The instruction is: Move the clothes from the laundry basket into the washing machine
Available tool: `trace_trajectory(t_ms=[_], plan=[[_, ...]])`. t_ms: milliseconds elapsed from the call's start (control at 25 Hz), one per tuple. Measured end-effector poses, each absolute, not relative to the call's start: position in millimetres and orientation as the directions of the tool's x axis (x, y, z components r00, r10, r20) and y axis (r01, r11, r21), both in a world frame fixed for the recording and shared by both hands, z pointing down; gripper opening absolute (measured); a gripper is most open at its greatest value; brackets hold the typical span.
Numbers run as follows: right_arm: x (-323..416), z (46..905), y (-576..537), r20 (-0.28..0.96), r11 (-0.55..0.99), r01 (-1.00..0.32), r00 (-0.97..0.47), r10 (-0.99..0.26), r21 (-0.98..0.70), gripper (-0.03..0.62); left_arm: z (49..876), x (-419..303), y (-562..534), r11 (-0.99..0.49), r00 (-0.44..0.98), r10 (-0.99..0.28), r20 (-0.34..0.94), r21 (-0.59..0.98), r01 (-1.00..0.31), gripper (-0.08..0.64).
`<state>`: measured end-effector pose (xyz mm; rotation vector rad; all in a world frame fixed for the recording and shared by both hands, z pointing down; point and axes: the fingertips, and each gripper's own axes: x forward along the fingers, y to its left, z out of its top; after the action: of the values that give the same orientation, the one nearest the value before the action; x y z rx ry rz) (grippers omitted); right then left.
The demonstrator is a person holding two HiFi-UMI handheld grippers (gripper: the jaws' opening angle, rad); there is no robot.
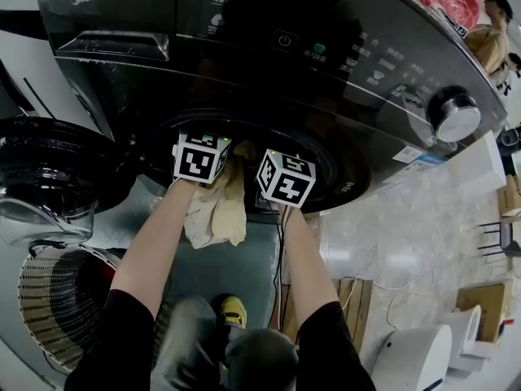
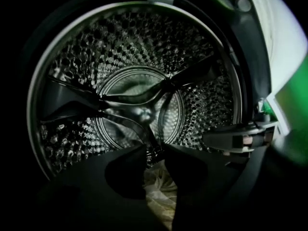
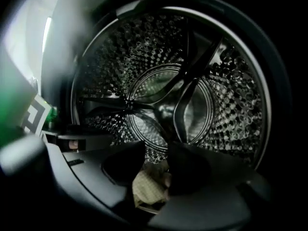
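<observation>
A dark front-loading washing machine point(image 1: 326, 55) fills the head view, and both my arms reach into its round opening. Only the marker cubes of the two grippers show there, the left cube point(image 1: 201, 156) beside the right cube point(image 1: 286, 177). A cream cloth point(image 1: 218, 210) hangs down between them over the opening's lower lip. My left gripper point(image 2: 155, 153) points into the steel drum point(image 2: 139, 71), shut on the cream cloth point(image 2: 159, 186). My right gripper point(image 3: 156, 155) faces the same drum point(image 3: 168, 81), shut on another part of the cloth point(image 3: 149, 186).
The machine's door point(image 1: 49, 169) stands open at the left. A white slatted laundry basket point(image 1: 57, 300) sits on the floor below it. A control knob point(image 1: 456, 114) juts out at the right. Cardboard boxes and a white appliance point(image 1: 415, 357) stand at the lower right.
</observation>
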<state>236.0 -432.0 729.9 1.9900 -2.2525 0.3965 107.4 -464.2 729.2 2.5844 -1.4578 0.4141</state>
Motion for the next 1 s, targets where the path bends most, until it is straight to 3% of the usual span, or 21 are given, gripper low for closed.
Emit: trace_trajectory(t_ms=[120,240,680,1000], plan=[[236,729,-424,0.259,0.104,-0.987,-0.132,-0.957,-0.119,0.107,724,105,-459,-0.511,0.487,-0.825,0.287,-0.012,-0.859,0.070],[236,729,-415,0.265,0.101,-0.990,-0.125,-0.956,-0.102,0.006,720,100,-451,-0.495,0.474,-0.836,0.274,-0.005,-0.869,0.012],[226,715,-385,0.240,0.143,-0.982,-0.168,-0.956,-0.121,0.004,696,94,-416,-0.493,0.470,-0.852,0.230,-0.049,-0.869,0.012],[214,700,-359,0.268,0.182,-0.974,-0.213,-0.939,-0.136,0.004,679,81,-389,-0.467,0.460,-0.857,0.231,0.024,-0.884,0.012]])
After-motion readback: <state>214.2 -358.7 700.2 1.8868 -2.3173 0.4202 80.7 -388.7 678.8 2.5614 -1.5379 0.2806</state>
